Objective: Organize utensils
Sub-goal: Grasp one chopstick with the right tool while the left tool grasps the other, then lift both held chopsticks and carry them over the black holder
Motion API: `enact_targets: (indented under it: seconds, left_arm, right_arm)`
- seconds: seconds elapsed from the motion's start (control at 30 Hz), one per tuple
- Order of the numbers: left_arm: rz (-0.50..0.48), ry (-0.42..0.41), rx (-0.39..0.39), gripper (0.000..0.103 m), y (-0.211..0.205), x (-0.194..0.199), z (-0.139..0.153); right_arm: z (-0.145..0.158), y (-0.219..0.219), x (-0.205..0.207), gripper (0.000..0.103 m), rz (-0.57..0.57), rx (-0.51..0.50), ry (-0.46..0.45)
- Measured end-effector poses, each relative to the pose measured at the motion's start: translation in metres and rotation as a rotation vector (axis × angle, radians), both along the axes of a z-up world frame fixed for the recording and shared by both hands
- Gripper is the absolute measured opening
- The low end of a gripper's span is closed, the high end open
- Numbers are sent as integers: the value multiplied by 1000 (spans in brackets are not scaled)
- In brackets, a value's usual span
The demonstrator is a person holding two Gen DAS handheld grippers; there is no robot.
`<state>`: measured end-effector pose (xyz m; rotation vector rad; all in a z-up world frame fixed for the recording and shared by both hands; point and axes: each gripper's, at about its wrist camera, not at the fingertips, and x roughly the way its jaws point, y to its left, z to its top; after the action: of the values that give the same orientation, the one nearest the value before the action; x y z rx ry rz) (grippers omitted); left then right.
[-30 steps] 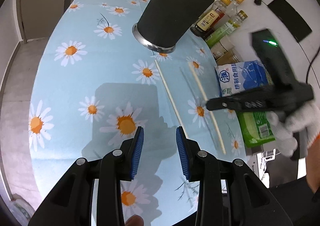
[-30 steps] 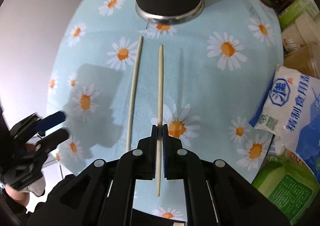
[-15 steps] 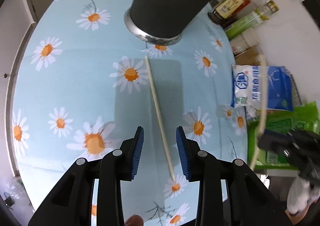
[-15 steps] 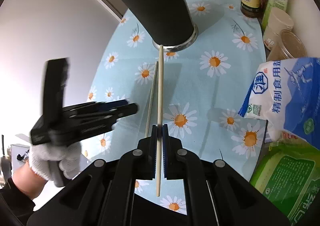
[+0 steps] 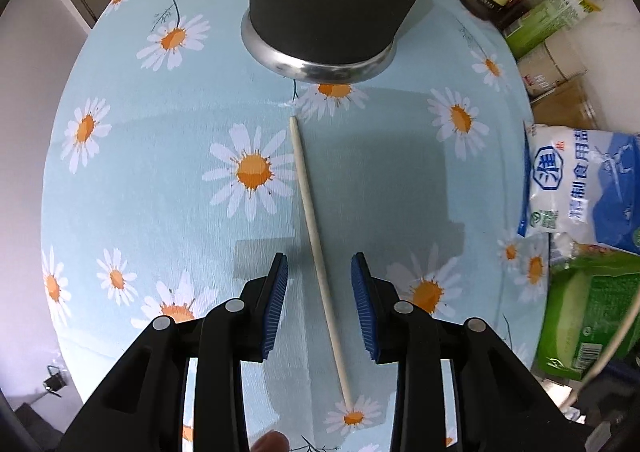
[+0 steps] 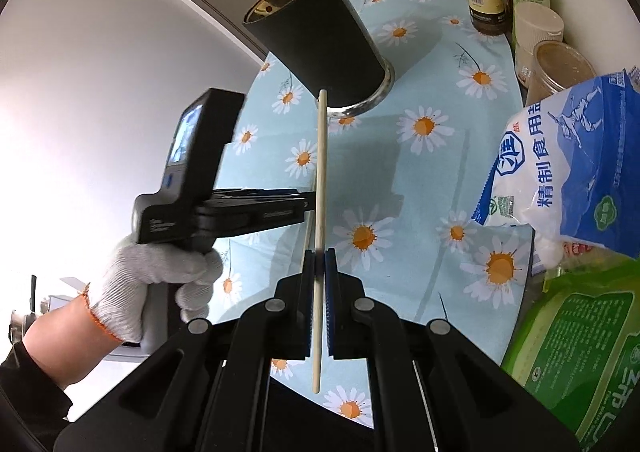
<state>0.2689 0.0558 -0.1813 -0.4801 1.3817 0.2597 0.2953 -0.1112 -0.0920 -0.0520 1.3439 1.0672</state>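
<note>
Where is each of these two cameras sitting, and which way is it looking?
Left wrist: rides on the left tongs, looking steeply down at a chopstick lying between its open blue pads; a fingertip shows at the bottom.
Right wrist: rides on the right tongs, facing the black utensil cup, with a second chopstick clamped; the gloved left hand shows.
Shared: cup, daisy cloth, salt bag.

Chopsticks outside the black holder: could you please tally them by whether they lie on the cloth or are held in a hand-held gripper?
Loose chopstick on the tablecloth: 1
Gripped chopstick in the right hand-held gripper: 1
Total: 2
</note>
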Motion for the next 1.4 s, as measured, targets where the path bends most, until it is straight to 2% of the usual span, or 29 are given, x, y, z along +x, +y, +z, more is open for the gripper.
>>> enact_targets:
  seconds: [0.23,0.37,0.77,1.23,1.4]
  left_arm:
    - [-13,44,75,23,-8,9,-4]
    - [-2,45,107,7,-11,11,-5]
    - [12,-2,40,4,14,-11,-4]
    - [-27,-193,109,4,18,-69,55]
    - [-20,-268,123,4,11,-84,77]
  right_arm:
    - [0,-5,1,6,6,31,22]
    - [-1,-5,2,6,10,33,25]
    - [-9,6,3,6,12,43,51]
    - [-25,42,1,6,23,6,54]
    - [-18,52,0,6,32,10,37]
